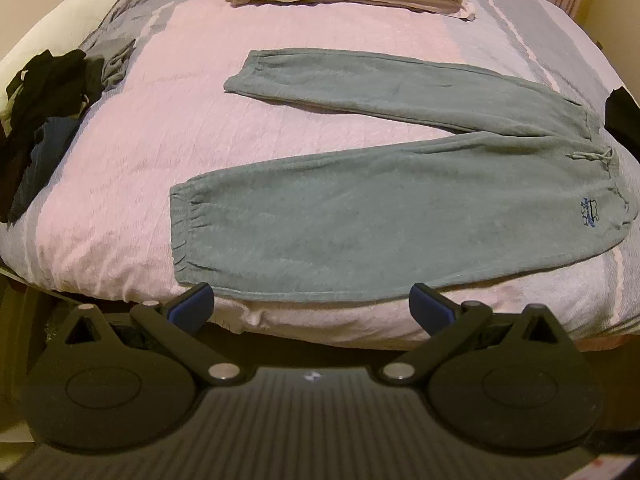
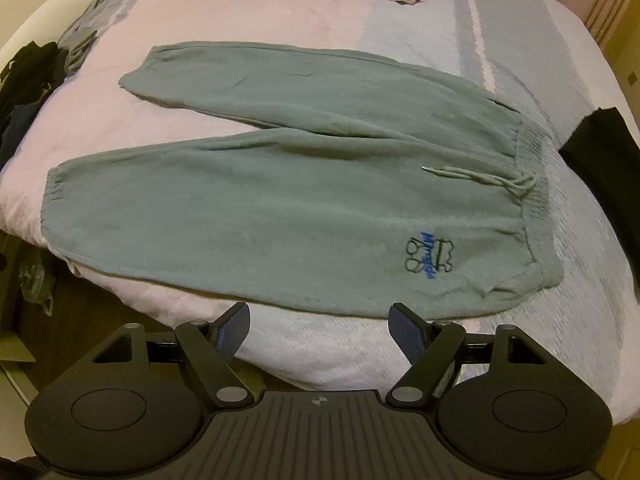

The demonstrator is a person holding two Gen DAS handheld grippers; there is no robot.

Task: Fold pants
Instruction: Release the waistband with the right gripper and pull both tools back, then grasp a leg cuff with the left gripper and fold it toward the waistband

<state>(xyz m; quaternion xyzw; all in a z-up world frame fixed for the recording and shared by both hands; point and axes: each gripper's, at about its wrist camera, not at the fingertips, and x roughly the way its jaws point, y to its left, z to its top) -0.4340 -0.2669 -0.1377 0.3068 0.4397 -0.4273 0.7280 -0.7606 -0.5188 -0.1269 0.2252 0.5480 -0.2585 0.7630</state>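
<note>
Clearly, the pants lie crosswise ahead of both grippers, cuffs to the left of the frame and waistband to the right.

From the left wrist view, we see our left gripper [image 1: 312,304] spread wide and holding nothing, just short of the near leg's lower seam; the pants [image 1: 360,208] stretch across the bed [image 1: 120,160], with the near cuff [image 1: 182,228] at centre left, closest to this gripper, and the far leg angling away toward the upper middle. From the right wrist view, our right gripper [image 2: 319,326] is likewise wide open and empty, just below the hip area; the waistband [image 2: 532,184] and drawstring [image 2: 488,178] sit at centre right, nearer this hand. We judge each gripper suited to the end on its own side.
</note>
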